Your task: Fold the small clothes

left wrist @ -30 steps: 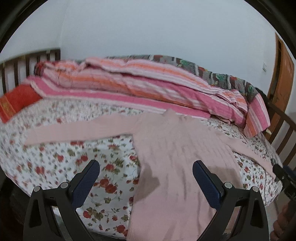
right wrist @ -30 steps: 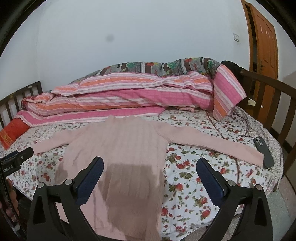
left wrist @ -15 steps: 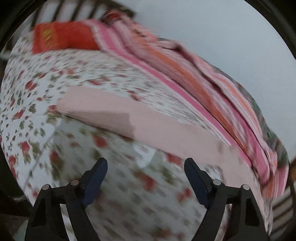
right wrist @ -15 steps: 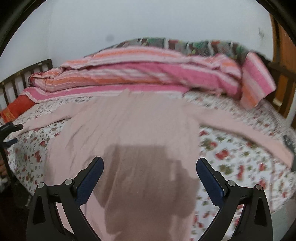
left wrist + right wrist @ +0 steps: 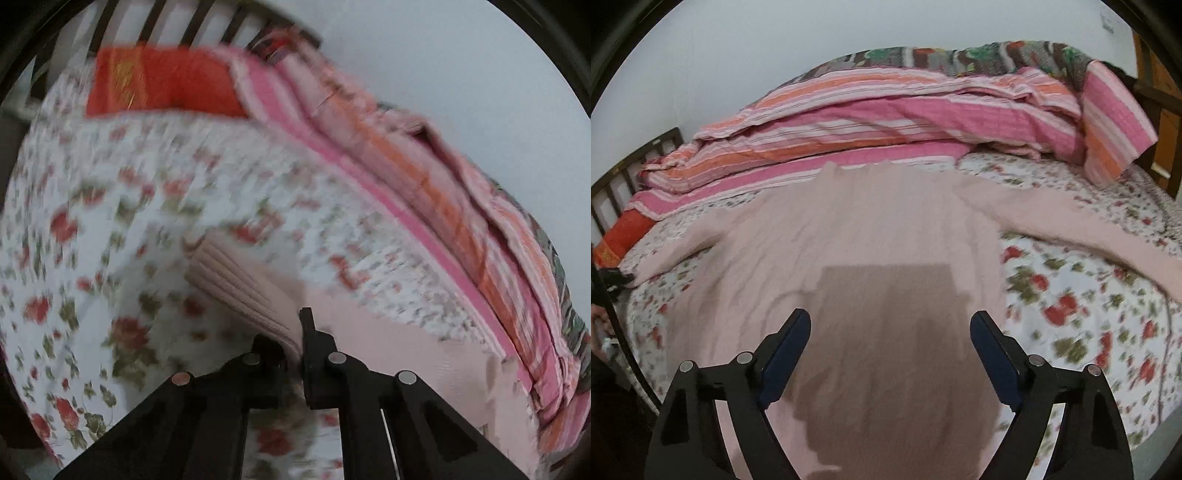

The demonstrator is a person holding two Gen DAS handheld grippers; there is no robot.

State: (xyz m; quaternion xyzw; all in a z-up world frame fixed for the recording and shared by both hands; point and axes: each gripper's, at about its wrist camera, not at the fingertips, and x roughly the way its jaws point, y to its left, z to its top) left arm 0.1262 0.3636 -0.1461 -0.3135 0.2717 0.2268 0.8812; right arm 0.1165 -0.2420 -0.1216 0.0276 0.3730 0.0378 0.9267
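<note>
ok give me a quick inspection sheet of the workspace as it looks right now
surface: bed with a floral sheet, partly blurred in both views
job's things: pink knit sweater spread flat, front hem nearest, both sleeves stretched out sideways; ribbed cuff of one sleeve lifted at the left gripper
clutter: striped pink and orange quilt bunched along the far side; red pillow by the headboard
grippers: left gripper shut on the sleeve near the cuff, having just closed; right gripper open above the sweater body, fingers apart with nothing pressed between them, starting to close
cables: thin cord on the sheet at far right, too blurred to confirm
surroundings: pale wall, dark slatted headboard, wooden door at far right
</note>
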